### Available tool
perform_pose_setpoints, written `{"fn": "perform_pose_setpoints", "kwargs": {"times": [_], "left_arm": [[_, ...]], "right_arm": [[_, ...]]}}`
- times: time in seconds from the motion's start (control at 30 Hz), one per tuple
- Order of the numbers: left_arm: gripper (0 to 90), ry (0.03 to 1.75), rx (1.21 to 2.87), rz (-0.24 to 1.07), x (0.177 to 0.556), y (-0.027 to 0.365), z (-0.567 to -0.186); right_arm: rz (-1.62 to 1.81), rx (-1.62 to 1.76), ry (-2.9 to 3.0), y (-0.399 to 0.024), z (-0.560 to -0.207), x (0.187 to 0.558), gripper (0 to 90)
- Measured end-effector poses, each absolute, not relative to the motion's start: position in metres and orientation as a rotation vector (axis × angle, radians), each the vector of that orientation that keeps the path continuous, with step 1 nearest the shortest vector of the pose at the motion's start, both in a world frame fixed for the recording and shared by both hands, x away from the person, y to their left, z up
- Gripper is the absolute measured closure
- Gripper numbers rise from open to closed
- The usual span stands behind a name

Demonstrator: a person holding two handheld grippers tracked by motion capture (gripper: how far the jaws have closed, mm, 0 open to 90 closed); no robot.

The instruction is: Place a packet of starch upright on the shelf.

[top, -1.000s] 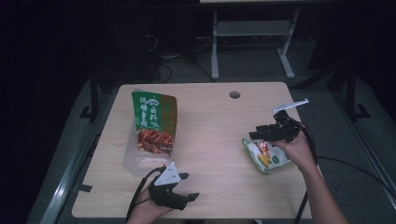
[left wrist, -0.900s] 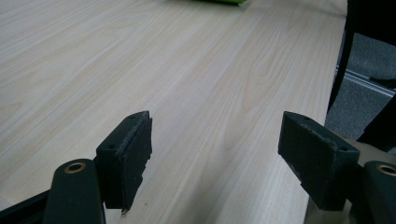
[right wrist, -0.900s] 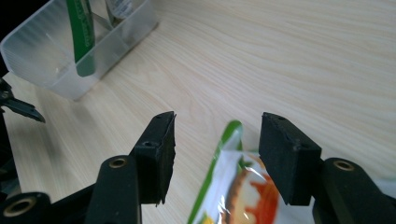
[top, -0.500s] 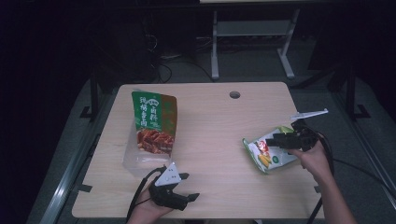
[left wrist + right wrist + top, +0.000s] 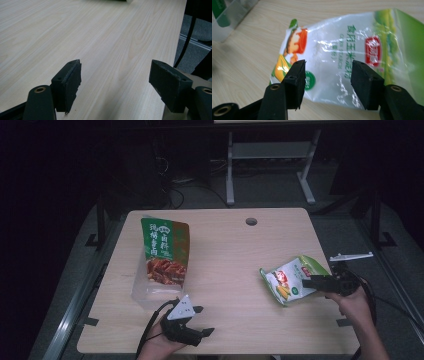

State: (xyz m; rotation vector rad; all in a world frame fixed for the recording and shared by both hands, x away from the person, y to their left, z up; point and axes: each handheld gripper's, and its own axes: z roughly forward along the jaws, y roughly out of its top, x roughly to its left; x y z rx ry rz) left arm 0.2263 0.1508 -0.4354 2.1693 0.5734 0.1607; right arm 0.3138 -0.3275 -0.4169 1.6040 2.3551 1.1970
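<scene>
Low in the frame, the left gripper (image 5: 192,330) rests on the table (image 5: 230,255), jaws apart and empty. At right, the right gripper (image 5: 327,82), jaws spread, points at the starch bag (image 5: 292,279) lying flat, not yet gripped. Upper left, the green pouch (image 5: 165,251) stands in a clear bin (image 5: 142,296). Any picking looks undone.
</scene>
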Motion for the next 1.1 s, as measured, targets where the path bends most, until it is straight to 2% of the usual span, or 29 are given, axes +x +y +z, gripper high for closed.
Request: {"fn": "perform_pose_setpoints", "kwargs": {"times": [0.6, 1.1], "left_arm": [[25.6, 0.563, 2.177, 0.159, 0.225, 0.147, -0.437], [25.6, 0.559, 2.183, 0.154, 0.225, 0.145, -0.439]], "right_arm": [[1.158, 1.745, 2.277, -0.36, -0.439, 0.283, 44.7], [1.261, 1.845, 2.235, -0.354, -0.458, 0.308, 39.4]]}}
